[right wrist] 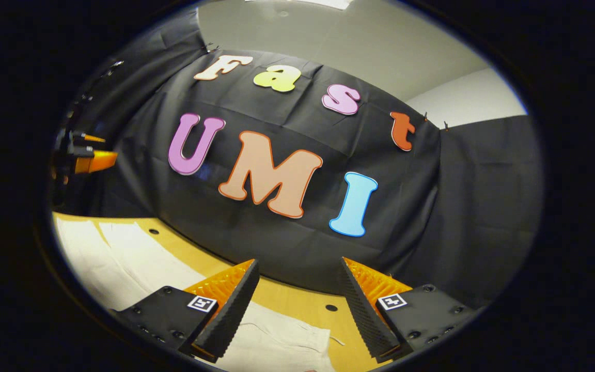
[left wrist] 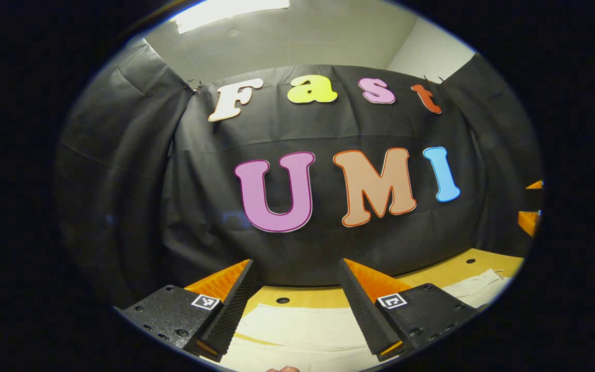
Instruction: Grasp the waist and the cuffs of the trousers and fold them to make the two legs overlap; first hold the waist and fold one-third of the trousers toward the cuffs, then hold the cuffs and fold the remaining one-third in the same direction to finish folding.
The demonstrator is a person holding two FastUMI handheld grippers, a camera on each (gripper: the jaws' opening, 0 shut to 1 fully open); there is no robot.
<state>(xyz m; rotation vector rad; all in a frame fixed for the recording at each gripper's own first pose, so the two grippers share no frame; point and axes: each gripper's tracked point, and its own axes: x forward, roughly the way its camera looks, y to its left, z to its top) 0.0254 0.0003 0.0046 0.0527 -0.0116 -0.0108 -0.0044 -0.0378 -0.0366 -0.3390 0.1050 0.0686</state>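
From my remote station I see a yellow-orange table with small dark holes in its top, backed closely by a black cloth wall that wraps around both sides of the booth. Above the cloth there is a pale ceiling with a bright light panel. The trousers are off-white and lie flat on the table; in the left gripper view they spread below and between the fingers and extend toward the right edge. In the right gripper view the trousers run from the left side down under the fingers, with a hem edge and a loose thread near the bottom centre. The left gripper is held above the cloth with its jaws wide apart, gripping nothing. The right gripper is likewise spread wide and empty, raised over the fabric and table.
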